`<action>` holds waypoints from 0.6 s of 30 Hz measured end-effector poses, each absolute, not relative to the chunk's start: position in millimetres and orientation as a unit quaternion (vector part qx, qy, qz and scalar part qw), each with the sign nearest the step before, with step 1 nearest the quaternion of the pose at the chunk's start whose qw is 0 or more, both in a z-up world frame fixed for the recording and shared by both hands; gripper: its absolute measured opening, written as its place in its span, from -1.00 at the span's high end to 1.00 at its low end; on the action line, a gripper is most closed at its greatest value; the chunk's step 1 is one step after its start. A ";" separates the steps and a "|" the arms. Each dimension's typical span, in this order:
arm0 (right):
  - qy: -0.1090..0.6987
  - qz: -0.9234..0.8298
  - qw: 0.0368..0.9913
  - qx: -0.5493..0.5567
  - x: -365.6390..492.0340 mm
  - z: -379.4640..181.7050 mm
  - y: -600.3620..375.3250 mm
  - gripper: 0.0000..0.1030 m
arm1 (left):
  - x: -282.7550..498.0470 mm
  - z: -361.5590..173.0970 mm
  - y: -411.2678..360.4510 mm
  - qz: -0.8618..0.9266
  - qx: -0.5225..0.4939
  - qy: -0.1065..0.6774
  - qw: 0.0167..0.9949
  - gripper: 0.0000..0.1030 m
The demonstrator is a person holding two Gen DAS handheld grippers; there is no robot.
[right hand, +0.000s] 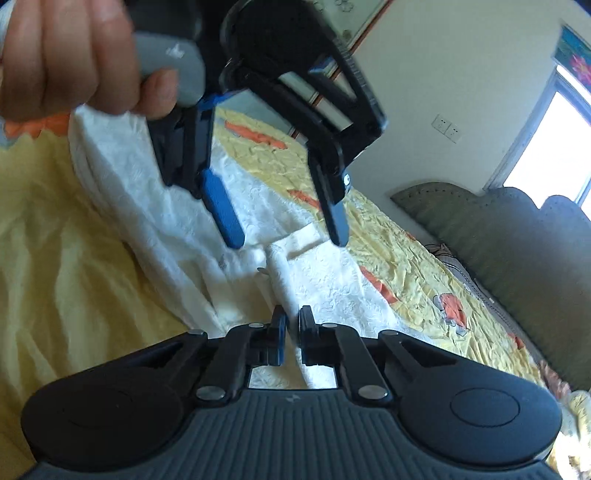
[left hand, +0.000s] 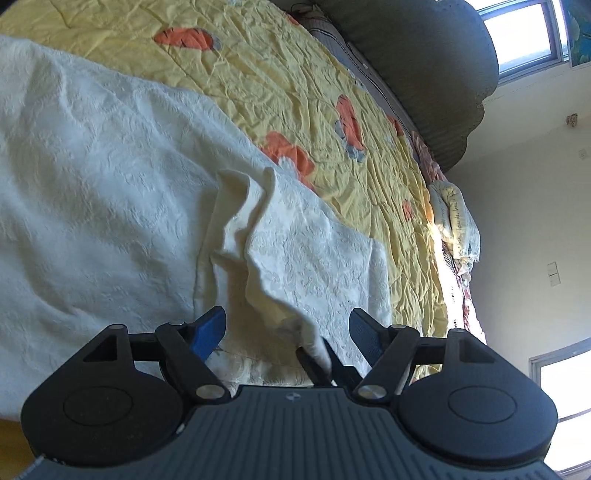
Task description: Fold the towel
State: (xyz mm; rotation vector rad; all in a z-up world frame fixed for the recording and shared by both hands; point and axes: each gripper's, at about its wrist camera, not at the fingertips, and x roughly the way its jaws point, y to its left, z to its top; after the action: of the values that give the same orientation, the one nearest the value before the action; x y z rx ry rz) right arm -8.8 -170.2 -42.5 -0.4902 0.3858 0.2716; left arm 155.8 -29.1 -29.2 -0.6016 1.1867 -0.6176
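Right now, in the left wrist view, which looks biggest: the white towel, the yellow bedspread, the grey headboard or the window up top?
1. Towel, though it lies nearest the camera, which inflates it.
2. Bedspread.
3. Headboard.
4. Window, clearly smallest, but also farthest away.

A home bedroom: before me, a bed under a wrinkled yellow quilted bedspread with orange animal prints point(left hand: 295, 92), a padded grey-green scalloped headboard point(right hand: 517, 236), cream walls, sunlit windows point(left hand: 524, 33).
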 end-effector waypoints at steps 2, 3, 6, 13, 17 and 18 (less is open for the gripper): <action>0.187 0.141 0.952 -0.195 -8.6 -30.7 -184.7 0.88 | 162.7 -36.8 -35.3 -0.282 -0.291 0.549 0.731 -0.46; 0.185 0.147 0.955 -0.178 -9.9 -26.3 -190.8 0.88 | 167.5 -40.7 -38.3 -0.280 -0.302 0.550 0.727 -0.46; 0.191 0.166 0.956 -0.152 -9.8 -21.8 -198.0 0.88 | 185.9 -50.7 -44.7 -0.262 -0.336 0.546 0.721 -0.40; 0.200 0.196 0.950 -0.141 -5.8 -28.1 -183.7 0.88 | 189.7 -34.7 -46.0 -0.230 -0.271 0.488 0.797 0.97; 0.210 0.216 0.943 -0.140 -0.5 -35.2 -174.2 0.88 | 171.2 -19.4 -42.5 -0.209 -0.204 0.442 0.848 0.97; 0.223 0.217 0.939 -0.144 3.0 -40.1 -171.7 0.87 | 170.9 -22.4 -42.8 -0.206 -0.190 0.445 0.851 0.97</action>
State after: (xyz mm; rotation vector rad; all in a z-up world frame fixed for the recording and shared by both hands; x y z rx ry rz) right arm 3.0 -171.7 -40.1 -0.2939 0.4562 0.4429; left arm 170.9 -42.8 -22.4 -0.3994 0.9361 -0.4346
